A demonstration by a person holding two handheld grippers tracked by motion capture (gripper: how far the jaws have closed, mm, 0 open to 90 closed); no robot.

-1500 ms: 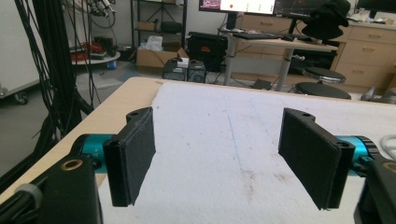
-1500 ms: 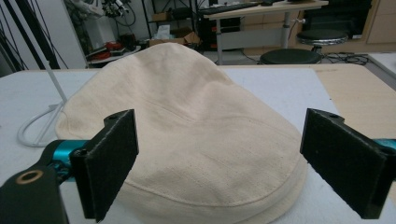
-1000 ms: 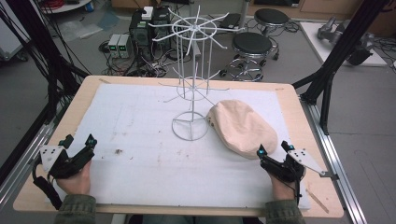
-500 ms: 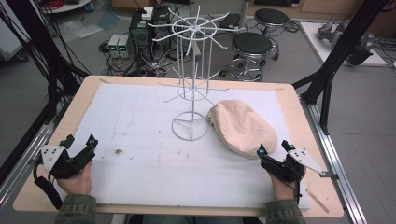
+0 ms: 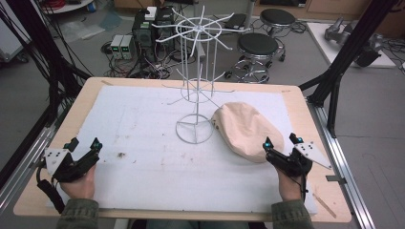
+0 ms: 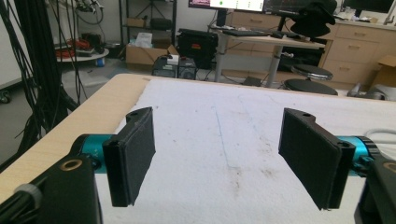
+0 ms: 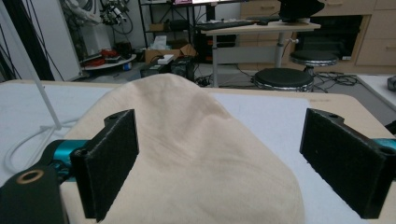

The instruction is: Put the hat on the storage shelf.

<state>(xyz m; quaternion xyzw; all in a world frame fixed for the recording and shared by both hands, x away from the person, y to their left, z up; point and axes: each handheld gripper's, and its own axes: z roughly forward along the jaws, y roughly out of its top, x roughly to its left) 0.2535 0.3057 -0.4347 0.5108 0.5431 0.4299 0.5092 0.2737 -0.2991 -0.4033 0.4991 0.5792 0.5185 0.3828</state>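
Observation:
A beige cloth cap (image 5: 244,130) lies on the white mat, right of centre, beside the round base of a white wire display rack (image 5: 196,86). My right gripper (image 5: 282,141) rests at the cap's near edge, open, one jaw close to the fabric. In the right gripper view the cap (image 7: 187,154) bulges up between and beyond the two wide-apart pads, with nothing gripped at the gripper (image 7: 233,163). My left gripper (image 5: 85,144) sits open at the table's near left corner. Bare mat lies between its pads in the left gripper view (image 6: 224,154).
The white mat (image 5: 143,143) covers a wooden table (image 5: 305,114) with a metal rail along its right side. Black frame posts stand at both sides. Stools (image 5: 258,45), cables and electronics sit on the floor behind the table.

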